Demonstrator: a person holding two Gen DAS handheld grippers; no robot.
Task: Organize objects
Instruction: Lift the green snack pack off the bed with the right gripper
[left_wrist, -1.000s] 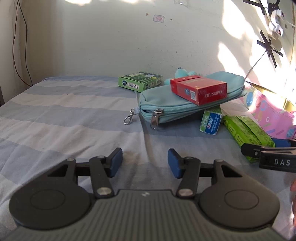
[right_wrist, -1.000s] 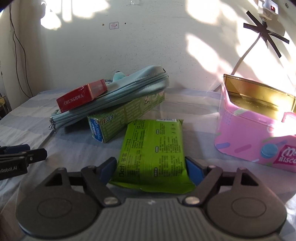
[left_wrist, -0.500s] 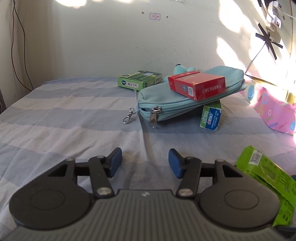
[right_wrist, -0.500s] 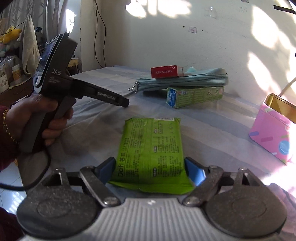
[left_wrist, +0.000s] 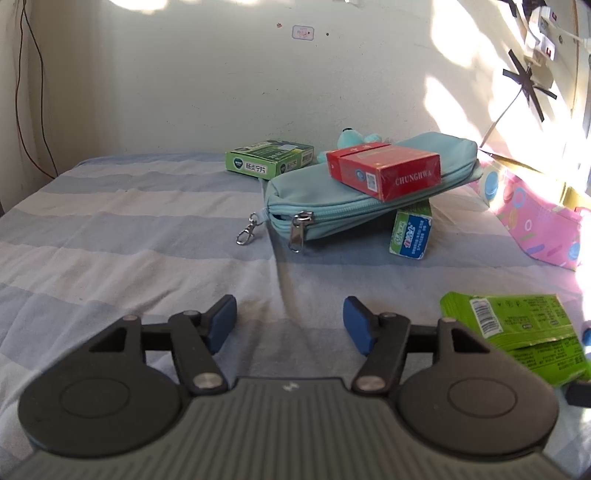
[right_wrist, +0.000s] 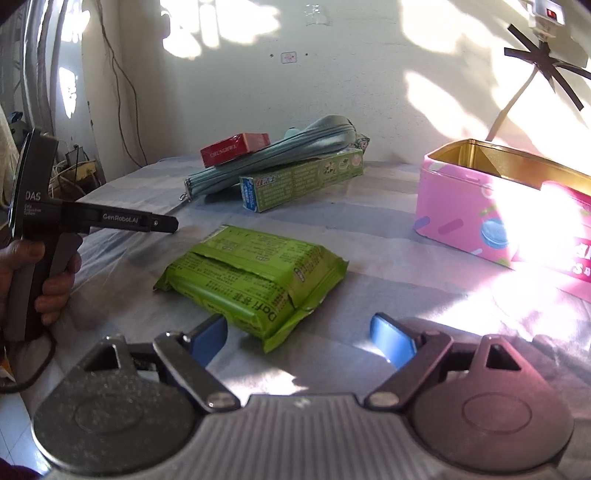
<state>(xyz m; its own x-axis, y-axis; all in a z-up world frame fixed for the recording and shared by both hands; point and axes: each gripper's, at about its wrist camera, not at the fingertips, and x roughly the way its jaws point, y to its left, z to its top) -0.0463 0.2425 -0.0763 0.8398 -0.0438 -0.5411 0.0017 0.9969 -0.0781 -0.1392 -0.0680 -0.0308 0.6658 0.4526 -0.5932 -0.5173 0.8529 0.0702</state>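
Green packet (right_wrist: 255, 280) flat on bed just ahead of right gripper (right_wrist: 299, 338), jaws wide, empty, seemingly clear of it. Left gripper (left_wrist: 290, 325) part open, empty, just widened. Re-grip packet squarely across middle; lift toward pink tin (right_wrist: 480, 218).

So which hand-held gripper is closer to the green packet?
Right. The right hand-held gripper is open just behind the green packet, a corner between its fingers. The left hand-held gripper is off to the side.

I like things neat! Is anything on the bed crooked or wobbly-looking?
Yes. The blue pencil pouch sits tilted, one end propped up on the green toothpaste box, with the red box perched on top of it. That stack looks unsteady.
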